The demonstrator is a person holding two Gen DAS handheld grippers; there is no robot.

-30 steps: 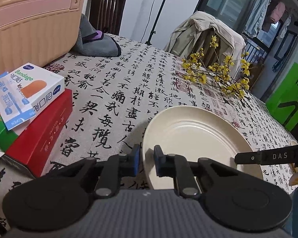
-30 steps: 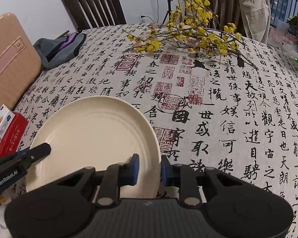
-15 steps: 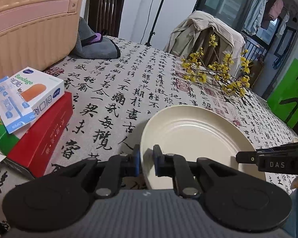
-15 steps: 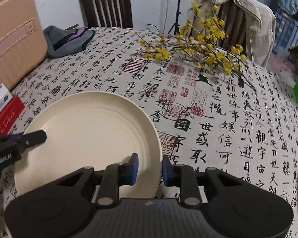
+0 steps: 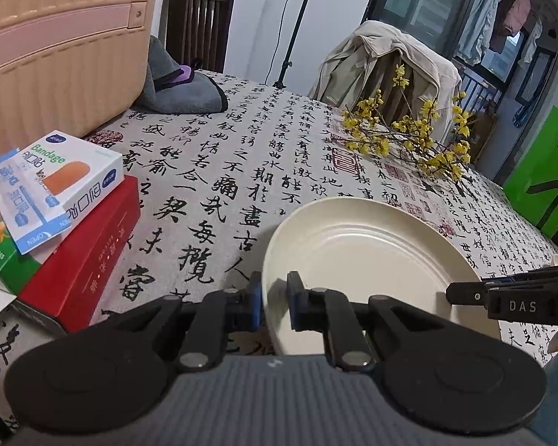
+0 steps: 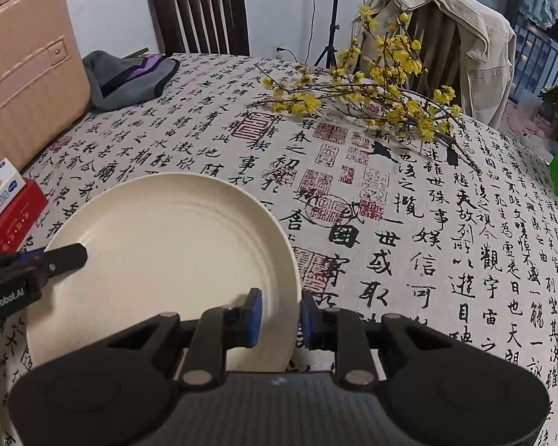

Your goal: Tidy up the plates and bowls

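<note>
- Grippers on opposite rims: left gripper point(image 5: 274, 303) pinches the cream plate point(image 5: 372, 260) near edge; right gripper point(image 6: 279, 314) straddles the other rim, jaws narrowing, seemingly for a balanced two-handed lift.
- Plate sits over the calligraphy tablecloth point(image 6: 409, 223), apparently raised slightly.
- Since a second ago, the left jaws tightened marginally; the flower branch point(image 6: 372, 89) stays put.

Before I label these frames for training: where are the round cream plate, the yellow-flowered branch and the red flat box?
round cream plate point(image 6: 175, 245): right wrist view, its centre.
yellow-flowered branch point(image 6: 390, 85): right wrist view, blossoms mid-branch.
red flat box point(image 5: 89, 256): left wrist view, its top.
</note>
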